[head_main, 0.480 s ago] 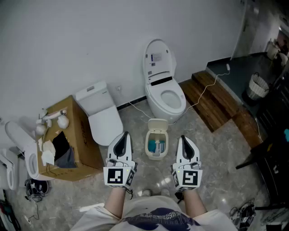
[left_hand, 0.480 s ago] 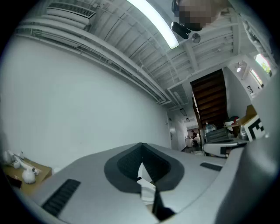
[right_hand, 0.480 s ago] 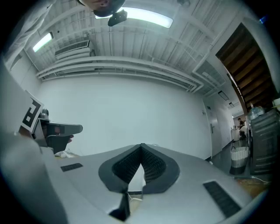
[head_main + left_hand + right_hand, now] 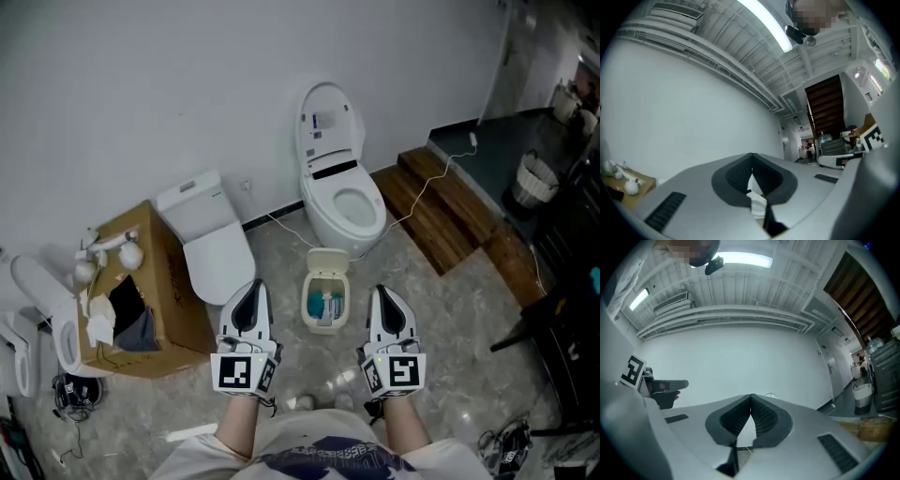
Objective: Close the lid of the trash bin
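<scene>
Standing over the small trash bin (image 4: 326, 302) on the floor (image 4: 441, 309), lid (image 4: 328, 260) raised at its 12 o'clock edge, contents showing. Holding the left tongs (image 4: 251, 287) at the bin's 9 o'clock and the right tongs (image 4: 385, 292) at its 3 o'clock, both pressed together, empty, clear of it. Farther off at 12 o'clock, an open toilet (image 4: 342, 202).

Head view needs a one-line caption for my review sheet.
Both shut, the left gripper and right gripper flank the trash bin, its lid up.
</scene>
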